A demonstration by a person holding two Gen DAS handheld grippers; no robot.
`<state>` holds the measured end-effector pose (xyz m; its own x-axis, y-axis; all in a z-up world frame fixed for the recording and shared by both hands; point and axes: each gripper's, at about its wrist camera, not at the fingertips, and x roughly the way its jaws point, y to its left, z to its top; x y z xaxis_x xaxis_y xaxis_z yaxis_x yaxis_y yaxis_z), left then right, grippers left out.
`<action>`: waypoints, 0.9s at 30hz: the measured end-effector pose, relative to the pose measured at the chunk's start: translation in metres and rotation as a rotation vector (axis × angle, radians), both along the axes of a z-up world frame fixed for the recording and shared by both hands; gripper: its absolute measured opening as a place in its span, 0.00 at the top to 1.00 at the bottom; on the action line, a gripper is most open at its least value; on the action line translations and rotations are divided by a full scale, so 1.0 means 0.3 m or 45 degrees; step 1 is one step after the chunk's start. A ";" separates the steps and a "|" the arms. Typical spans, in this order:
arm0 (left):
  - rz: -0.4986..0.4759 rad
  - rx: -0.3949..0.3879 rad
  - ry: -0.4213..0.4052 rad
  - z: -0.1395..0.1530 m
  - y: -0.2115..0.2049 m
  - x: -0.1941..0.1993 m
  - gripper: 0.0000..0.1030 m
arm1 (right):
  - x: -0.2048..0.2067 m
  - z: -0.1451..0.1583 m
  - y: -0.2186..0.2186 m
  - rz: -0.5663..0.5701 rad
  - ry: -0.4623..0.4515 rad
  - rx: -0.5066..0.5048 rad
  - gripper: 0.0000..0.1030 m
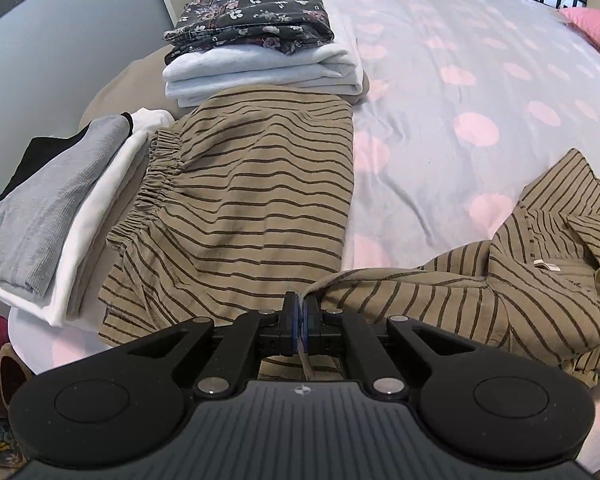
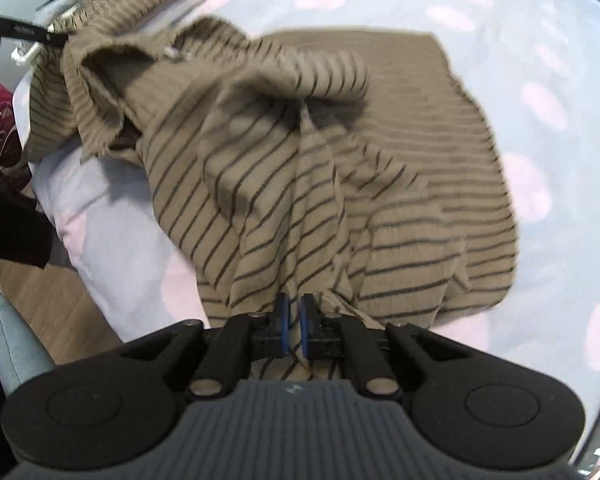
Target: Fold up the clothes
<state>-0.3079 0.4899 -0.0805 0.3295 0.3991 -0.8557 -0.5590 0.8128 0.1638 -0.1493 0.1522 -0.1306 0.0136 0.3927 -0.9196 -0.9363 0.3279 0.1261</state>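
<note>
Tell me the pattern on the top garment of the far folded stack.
Dark floral print, clearest in the left wrist view.

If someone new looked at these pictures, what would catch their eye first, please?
The tan striped shirt, bunched across the polka-dot bedspread, with the left gripper and right gripper each pinching its cloth. Next, striped shorts lying flat between two folded stacks, the farther topped by a dark floral garment.

A home bedroom, shown by a wide bed under a pale blue duvet with pink dots (image 1: 460, 80), a pink pillow (image 1: 592, 28) at its far corner, stacks of folded clothes (image 1: 260, 40) on the bedding, and a wooden floor (image 2: 60, 300) beside the bed.
</note>
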 end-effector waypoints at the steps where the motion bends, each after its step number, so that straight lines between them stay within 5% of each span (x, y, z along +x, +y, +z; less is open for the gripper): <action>1: -0.001 0.003 0.004 -0.001 -0.001 0.004 0.99 | 0.009 0.018 -0.008 -0.005 -0.009 0.023 0.86; 4: -0.005 0.009 0.014 -0.005 -0.005 0.015 0.99 | 0.059 0.061 -0.019 -0.062 -0.049 0.094 0.71; 11: -0.032 0.020 0.051 -0.023 -0.018 0.038 0.99 | 0.137 0.091 -0.051 -0.173 -0.133 0.103 0.71; 23: -0.044 0.011 0.070 -0.031 -0.028 0.043 0.99 | 0.072 -0.020 0.029 0.050 -0.202 0.023 0.79; 27: -0.035 -0.001 0.066 -0.030 -0.021 0.037 0.99 | 0.075 -0.040 0.025 0.047 -0.151 0.000 0.93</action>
